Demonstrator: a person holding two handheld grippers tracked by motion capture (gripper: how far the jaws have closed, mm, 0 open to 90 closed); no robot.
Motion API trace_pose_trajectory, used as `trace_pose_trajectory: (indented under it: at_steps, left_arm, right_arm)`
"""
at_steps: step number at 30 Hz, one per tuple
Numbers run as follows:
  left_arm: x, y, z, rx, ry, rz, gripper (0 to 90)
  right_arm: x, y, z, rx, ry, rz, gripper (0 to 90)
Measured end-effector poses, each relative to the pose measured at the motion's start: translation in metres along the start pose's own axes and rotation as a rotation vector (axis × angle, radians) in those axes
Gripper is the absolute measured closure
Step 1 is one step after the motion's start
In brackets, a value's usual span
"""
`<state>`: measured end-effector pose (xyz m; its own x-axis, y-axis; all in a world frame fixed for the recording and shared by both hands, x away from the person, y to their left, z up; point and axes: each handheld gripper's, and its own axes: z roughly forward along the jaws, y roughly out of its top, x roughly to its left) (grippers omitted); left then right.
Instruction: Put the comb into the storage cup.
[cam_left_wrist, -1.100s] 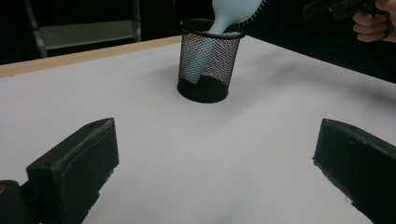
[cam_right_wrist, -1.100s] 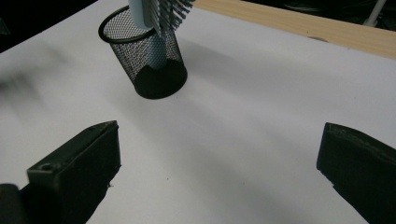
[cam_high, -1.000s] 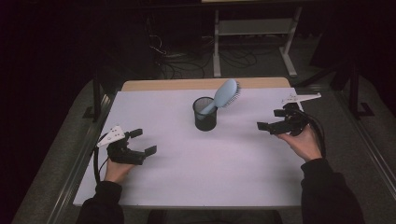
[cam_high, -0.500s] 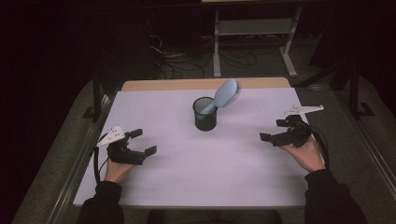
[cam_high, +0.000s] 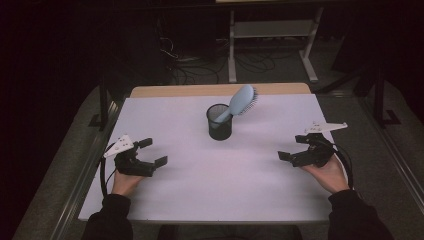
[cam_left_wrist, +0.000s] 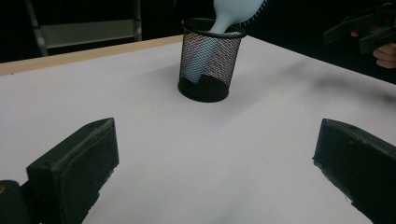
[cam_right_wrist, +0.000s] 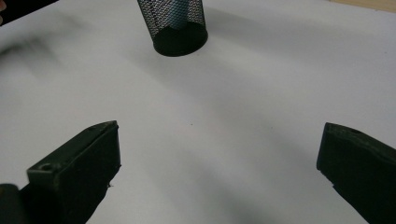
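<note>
A: Where's the hairbrush (cam_high: 241, 102)?

B: Standing handle-down in the black mesh cup (cam_high: 219, 122), at the far-middle of the desk (cam_high: 210, 200). Its head sticks out over the cup's rim and tips up and toward the right side. So the long axis is a slant: low end inside the cup, bristle head high and to the cup's right.

A: Grippers?

B: Left gripper (cam_high: 148, 157) sits near-left of the cup, right gripper (cam_high: 294, 150) near-right of it. Both are well apart from the cup and touch nothing. Jaws wide on both, empty; each gripper view shows the two black jaws spread with bare desk between.

A: Which way is the cup from each?

B: From the left gripper view the cup (cam_left_wrist: 211, 60) is ahead and roughly centred between the jaws, with the brush (cam_left_wrist: 233, 11) leaning toward that view's right. From the right gripper view the cup (cam_right_wrist: 174, 25) is ahead but shifted toward the left jaw, so that one isn't lined up.

A: Which hand is nearer?

B: About equal from the cup itself. But the head leans right, so I judge the right gripper has the shorter reach to the exposed part. The left is better squared to the cup wall.

A: Key relation for a grasp?

B: Likely the slant: jaws would need to close across the brush neck just above the cup rim, not along it.
</note>
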<state>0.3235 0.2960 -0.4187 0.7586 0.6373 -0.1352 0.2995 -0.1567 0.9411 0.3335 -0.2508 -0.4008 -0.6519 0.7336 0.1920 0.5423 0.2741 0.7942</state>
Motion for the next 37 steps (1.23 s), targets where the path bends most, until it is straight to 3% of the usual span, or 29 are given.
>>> trace_pose_trajectory:
  at_steps: [37]
  left_arm:
    - [-0.001, -0.002, -0.002, 0.007, 0.001, -0.002, 0.0]
  right_arm:
    - [0.009, -0.050, -0.017, -0.047, -0.035, 0.006, 0.0]
